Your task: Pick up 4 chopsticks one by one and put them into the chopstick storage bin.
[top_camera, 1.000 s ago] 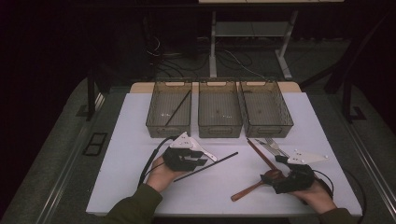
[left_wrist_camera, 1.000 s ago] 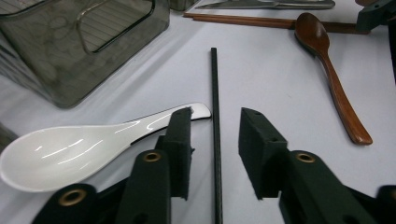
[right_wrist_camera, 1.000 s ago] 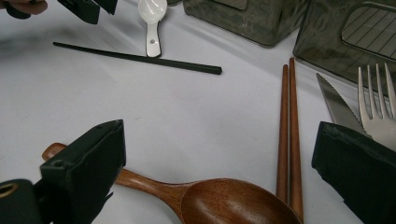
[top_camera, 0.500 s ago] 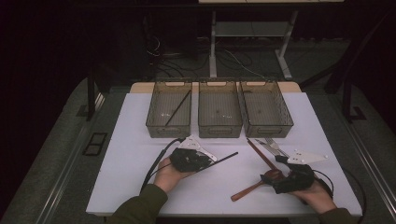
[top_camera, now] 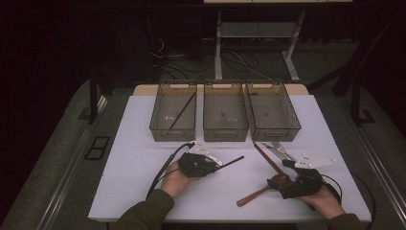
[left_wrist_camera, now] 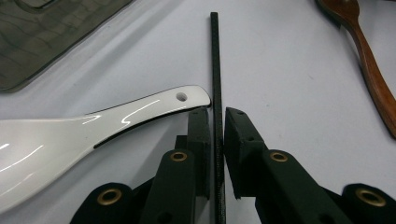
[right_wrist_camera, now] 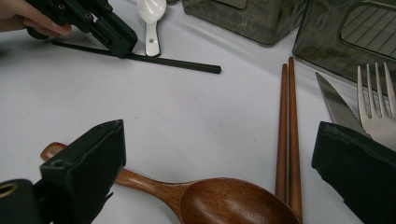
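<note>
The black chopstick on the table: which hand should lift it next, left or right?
Left, most likely. The left gripper already has its jaws closed around the black chopstick, beside the white spoon. The right gripper sits open over the wooden spoon, well away from it.

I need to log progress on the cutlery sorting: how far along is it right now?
Early on. Done: one black chopstick already lies in the left bin. In hand: the left gripper has just been closing on a second black chopstick lying on the table. Left: the white spoon, wooden spoon, brown chopsticks, knife and fork are still on the table; the right gripper is open over them.
</note>
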### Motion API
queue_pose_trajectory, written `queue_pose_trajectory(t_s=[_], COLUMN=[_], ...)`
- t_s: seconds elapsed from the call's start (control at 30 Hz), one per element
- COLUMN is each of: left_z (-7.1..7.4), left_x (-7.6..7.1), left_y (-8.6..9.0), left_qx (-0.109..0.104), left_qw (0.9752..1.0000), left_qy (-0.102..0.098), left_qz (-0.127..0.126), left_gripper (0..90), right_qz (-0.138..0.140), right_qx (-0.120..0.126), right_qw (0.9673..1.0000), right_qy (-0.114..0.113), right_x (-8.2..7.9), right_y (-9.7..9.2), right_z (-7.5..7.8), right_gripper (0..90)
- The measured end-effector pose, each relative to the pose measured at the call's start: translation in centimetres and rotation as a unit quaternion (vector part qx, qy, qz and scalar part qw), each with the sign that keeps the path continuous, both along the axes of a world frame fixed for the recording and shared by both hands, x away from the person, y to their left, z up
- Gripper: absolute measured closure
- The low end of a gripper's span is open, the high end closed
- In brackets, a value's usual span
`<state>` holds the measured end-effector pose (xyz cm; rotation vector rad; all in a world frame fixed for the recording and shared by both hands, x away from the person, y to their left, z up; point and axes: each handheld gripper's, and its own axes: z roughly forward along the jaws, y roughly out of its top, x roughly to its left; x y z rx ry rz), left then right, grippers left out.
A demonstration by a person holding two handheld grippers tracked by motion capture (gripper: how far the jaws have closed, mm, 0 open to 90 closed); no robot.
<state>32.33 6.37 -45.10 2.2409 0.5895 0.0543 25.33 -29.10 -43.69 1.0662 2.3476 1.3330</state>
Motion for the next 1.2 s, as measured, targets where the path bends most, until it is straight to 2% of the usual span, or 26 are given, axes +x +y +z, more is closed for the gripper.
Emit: queue_pose_trajectory(t_s=[0.23, 0.37, 0.53, 0.6, 0.63, 0.7, 0.8, 0.83, 1.1, 1.2], left_z=[-0.1, 0.0, 0.0, 0.1, 0.1, 0.2, 0.2, 0.3, 0.8, 1.1], left_x=[-0.1, -0.4, -0.4, -0.4, -0.5, -0.4, -0.6, -0.6, -0.9, -0.9], left_y=[-0.2, -0.4, -0.5, -0.4, -0.6, -0.5, -0.7, -0.6, -0.4, -0.1], left_qx=[0.004, 0.012, 0.012, 0.019, 0.014, 0.025, 0.017, 0.024, 0.012, 0.016], left_qw=[1.0000, 0.9998, 0.9999, 0.9997, 0.9999, 0.9995, 0.9997, 0.9995, 0.9995, 0.9991], left_qy=[-0.002, -0.012, -0.008, -0.013, -0.010, -0.014, -0.009, -0.011, -0.006, -0.006], left_qz=[0.001, -0.002, 0.000, -0.009, -0.004, -0.014, -0.012, -0.019, -0.028, -0.039], left_gripper=[81.4, 84.4, 85.1, 85.2, 85.2, 85.2, 85.3, 85.3, 85.3, 85.3], right_qz=[-0.001, -0.001, -0.001, -0.002, -0.002, -0.002, -0.002, -0.002, -0.002, -0.001], right_qx=[0.000, 0.000, 0.000, 0.001, 0.001, 0.001, 0.001, 0.001, 0.001, 0.001], right_qw=[1.0000, 1.0000, 1.0000, 1.0000, 1.0000, 1.0000, 1.0000, 1.0000, 1.0000, 1.0000], right_qy=[0.000, 0.000, -0.001, 0.000, -0.001, -0.001, -0.001, -0.002, -0.001, -0.001], right_x=[0.0, 0.0, 0.0, 0.0, 0.0, 0.0, 0.0, 0.0, -0.1, -0.1], right_y=[0.0, 0.0, 0.0, 0.0, 0.0, -0.1, -0.1, -0.1, -0.1, -0.1], right_z=[0.0, 0.0, 0.0, 0.0, 0.1, 0.1, 0.1, 0.1, 0.1, 0.1], right_gripper=[3.3, 3.3, 3.3, 3.3, 3.3, 3.3, 3.3, 3.3, 3.3, 3.3])
